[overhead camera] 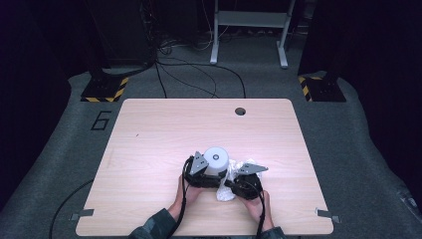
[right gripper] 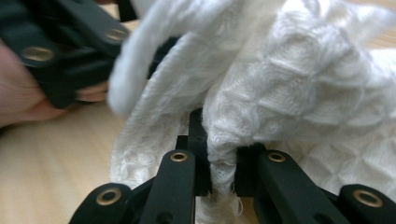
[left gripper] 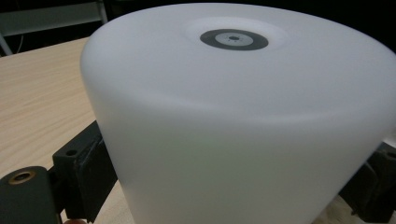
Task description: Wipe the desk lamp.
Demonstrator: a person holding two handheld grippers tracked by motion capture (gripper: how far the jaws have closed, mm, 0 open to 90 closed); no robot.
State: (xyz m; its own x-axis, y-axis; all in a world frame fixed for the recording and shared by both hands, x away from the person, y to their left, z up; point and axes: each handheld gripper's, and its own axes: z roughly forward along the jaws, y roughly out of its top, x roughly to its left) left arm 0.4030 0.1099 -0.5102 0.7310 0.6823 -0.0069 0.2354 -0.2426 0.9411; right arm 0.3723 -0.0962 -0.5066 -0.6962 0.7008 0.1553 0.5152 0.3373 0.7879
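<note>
Pinching white cloth (right gripper: pixel 289 93) between right claw (right gripper: pixel 223 172) jaws

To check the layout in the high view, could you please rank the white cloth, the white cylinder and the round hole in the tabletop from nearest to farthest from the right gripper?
From the right gripper:
1. white cloth, pinched in its jaws.
2. white cylinder, just to its left, between the left gripper's jaws.
3. round hole, near the table's far edge.

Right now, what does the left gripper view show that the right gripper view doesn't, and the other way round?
Left gripper view: a smooth white cylinder with a dark ring on top, standing between the black jaws of the left gripper.

Right gripper view: a white waffle-weave cloth pinched in the right gripper, with a hand at the left.

Both: the pale wooden table.
</note>
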